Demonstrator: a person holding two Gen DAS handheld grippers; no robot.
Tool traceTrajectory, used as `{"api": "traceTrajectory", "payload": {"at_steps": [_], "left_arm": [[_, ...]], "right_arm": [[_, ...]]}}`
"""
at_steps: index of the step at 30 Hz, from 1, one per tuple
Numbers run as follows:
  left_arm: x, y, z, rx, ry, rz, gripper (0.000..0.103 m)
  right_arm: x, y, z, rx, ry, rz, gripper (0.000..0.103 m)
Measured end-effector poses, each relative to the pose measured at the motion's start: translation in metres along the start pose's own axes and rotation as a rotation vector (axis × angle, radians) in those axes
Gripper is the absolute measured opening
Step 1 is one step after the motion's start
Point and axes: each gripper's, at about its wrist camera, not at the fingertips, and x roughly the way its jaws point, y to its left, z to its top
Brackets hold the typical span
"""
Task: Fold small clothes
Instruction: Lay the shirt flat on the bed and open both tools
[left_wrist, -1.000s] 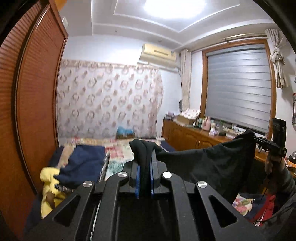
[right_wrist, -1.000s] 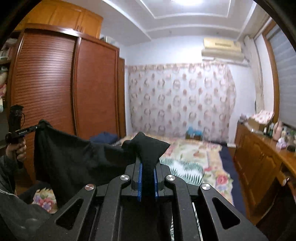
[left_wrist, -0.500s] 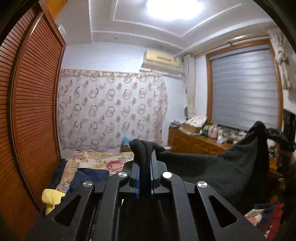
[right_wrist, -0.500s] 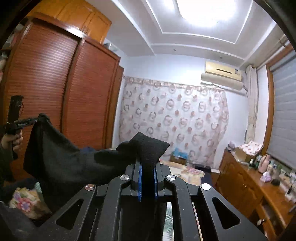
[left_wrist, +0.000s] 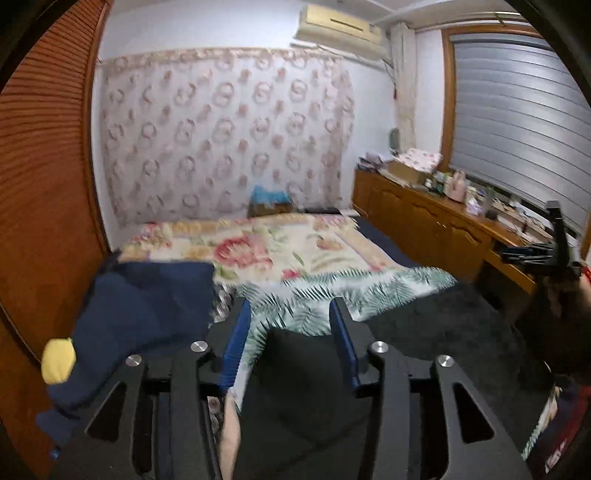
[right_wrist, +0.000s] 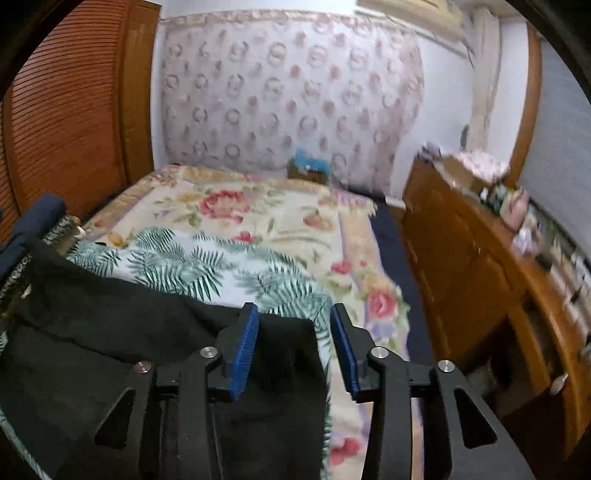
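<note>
A black garment (left_wrist: 424, 325) lies spread across the near end of the floral bed cover (left_wrist: 280, 254). My left gripper (left_wrist: 290, 332) hovers just over its left corner. Its jaws are opening, and the blue pads (left_wrist: 236, 343) stand clear of the cloth between them. In the right wrist view the same black garment (right_wrist: 110, 325) stretches away to the left. My right gripper (right_wrist: 293, 332) is over the garment's right corner, jaws also opening, pads (right_wrist: 343, 347) not pressing on it. The right gripper (left_wrist: 517, 253) also shows at the far right of the left wrist view.
A navy cloth (left_wrist: 140, 310) and a yellow item (left_wrist: 57, 360) lie on the bed's left side by the wooden wardrobe (left_wrist: 44, 166). A cluttered wooden dresser (right_wrist: 480, 258) runs along the right. A patterned curtain (right_wrist: 288, 96) hangs behind the bed (right_wrist: 258, 206).
Both grippers came down from holding the black garment stretched up in the air. Their jaws have opened off its corners, and the garment now lies on the bed.
</note>
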Motion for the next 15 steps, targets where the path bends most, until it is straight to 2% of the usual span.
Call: {"api": "traceTrajectory", "payload": {"at_steps": [1,4,10,12,15], "left_arm": [[-0.003,0.0,-0.005,-0.004,0.007,-0.011,0.062],[-0.01,-0.005,-0.018,-0.019,0.034,-0.047,0.077],[-0.024,-0.025,-0.036,-0.003,0.048,-0.051,0.078],[-0.023,-0.032,-0.043,-0.006,0.069,-0.053,0.078],[-0.019,-0.041,-0.058,0.005,0.117,-0.035,0.078]], "right_arm": [[0.003,0.003,-0.008,0.006,0.004,0.021,0.048],[0.008,0.01,-0.02,0.005,0.024,0.065,0.053],[-0.021,0.004,-0.041,0.001,0.004,0.125,0.058],[-0.037,-0.03,-0.057,0.023,-0.009,0.15,0.058],[-0.044,-0.042,-0.081,0.049,-0.009,0.162,0.058]]}}
